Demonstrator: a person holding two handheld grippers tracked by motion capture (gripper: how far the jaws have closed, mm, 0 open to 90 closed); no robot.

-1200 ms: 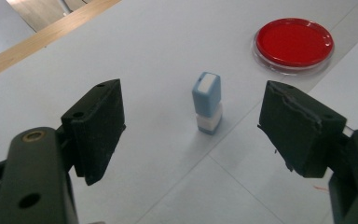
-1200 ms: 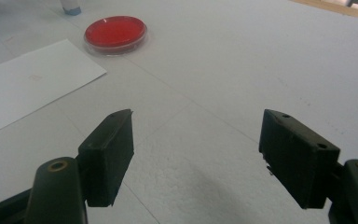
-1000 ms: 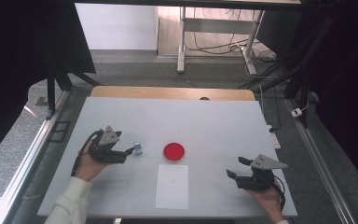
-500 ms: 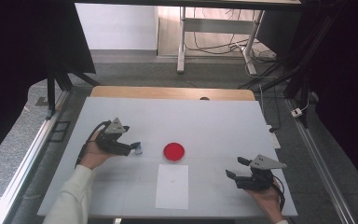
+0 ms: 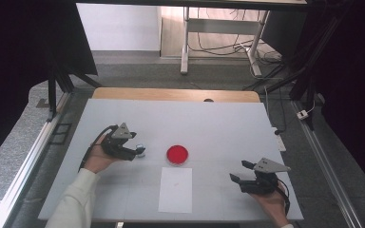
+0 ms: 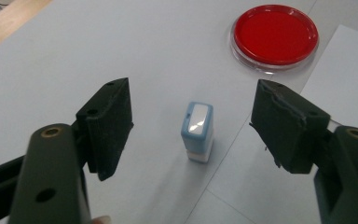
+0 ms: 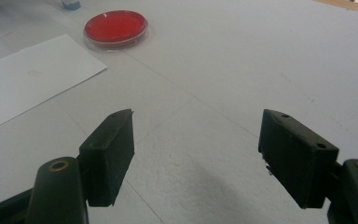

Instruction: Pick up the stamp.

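Left gripper view: gripper (image 6: 191,126) spread wide around upright stamp (image 6: 197,130).

Red dish (image 5: 177,154) just beside white paper sheet (image 5: 176,189) on table (image 5: 218,123)

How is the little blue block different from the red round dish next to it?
The stamp block is pale blue, boxy and stands upright; the red dish is round, flat and low with a clear rim. The block sits between the open left hand-held gripper; the dish lies beyond it. Both rest on the white table.
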